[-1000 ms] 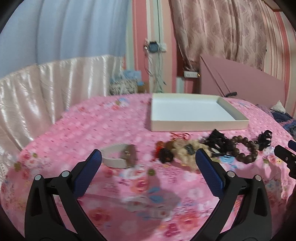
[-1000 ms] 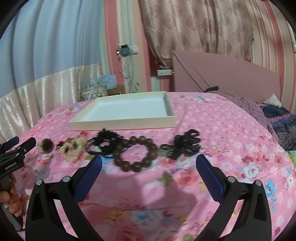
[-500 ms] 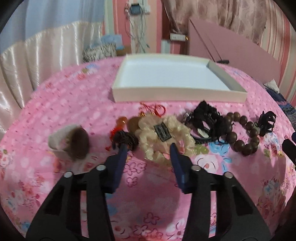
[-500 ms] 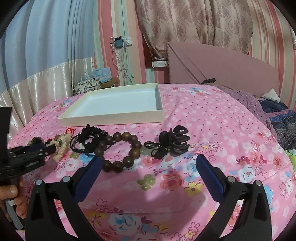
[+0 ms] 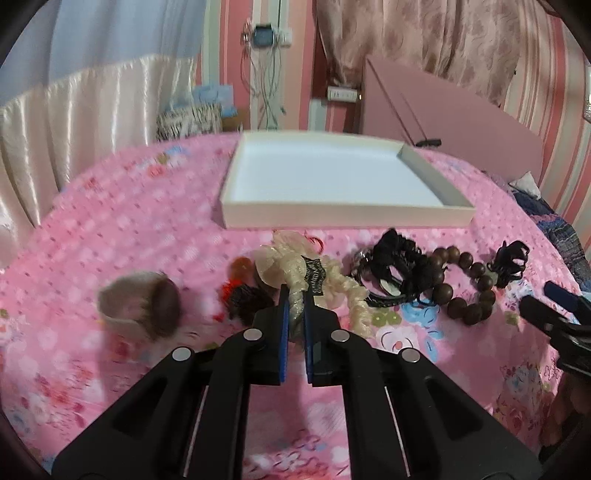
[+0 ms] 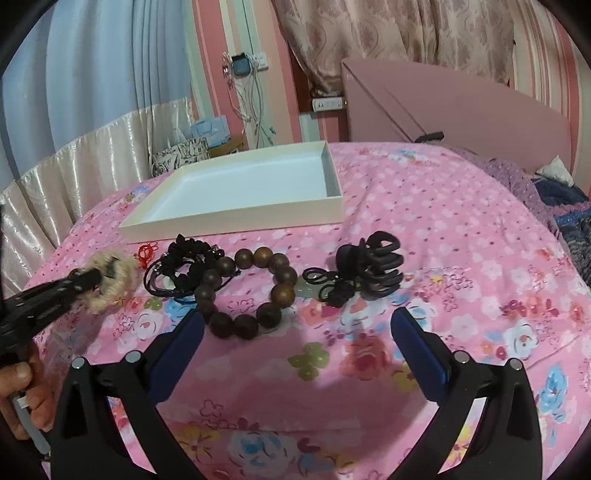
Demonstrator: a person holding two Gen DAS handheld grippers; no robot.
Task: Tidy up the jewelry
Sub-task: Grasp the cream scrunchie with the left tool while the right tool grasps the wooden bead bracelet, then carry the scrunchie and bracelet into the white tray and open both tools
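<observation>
Cream scrunchie lies before the empty white tray, pinched by your left gripper. Your right gripper hangs spread. Lifting may drag the touching black hair ties along.

Pink-and-white striped walls. Patterned curtain at rear. Pale blue drape on left. Wall socket with cables. Pink floral bedspread; pink headboard beyond.
</observation>
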